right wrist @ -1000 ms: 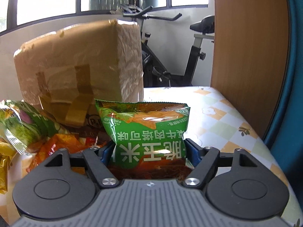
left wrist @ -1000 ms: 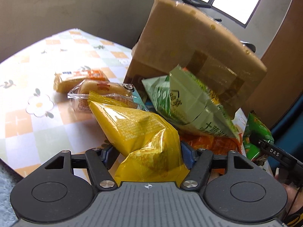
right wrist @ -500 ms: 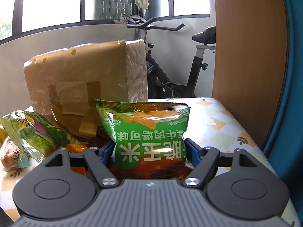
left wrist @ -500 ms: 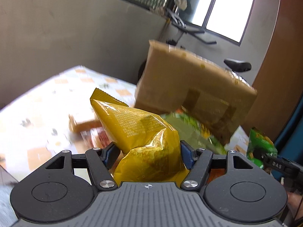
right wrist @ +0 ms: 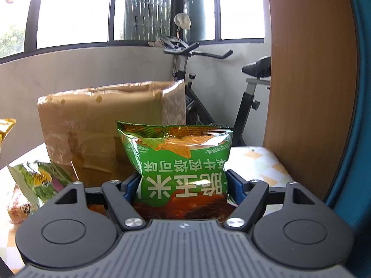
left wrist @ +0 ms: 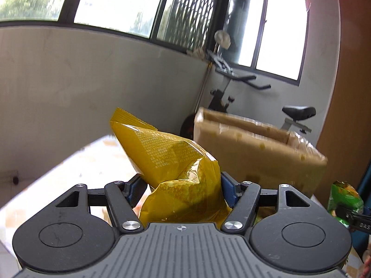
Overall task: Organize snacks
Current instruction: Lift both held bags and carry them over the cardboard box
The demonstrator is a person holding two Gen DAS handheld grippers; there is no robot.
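Snack bags lifted, one in each claw

Left wrist view: left gripper pinches a yellow snack bag, fine print unreadable. Behind it, an open cardboard box on a checked tablecloth, grey wall, barred windows, exercise bike. At far right, a green bag edge and a black part lettered "DAS".

Right wrist view: right gripper pinches the green chip bag, big white Chinese characters upside down. Only this view shows more snack packets lying left of the box, plus a wooden panel and teal upholstery.
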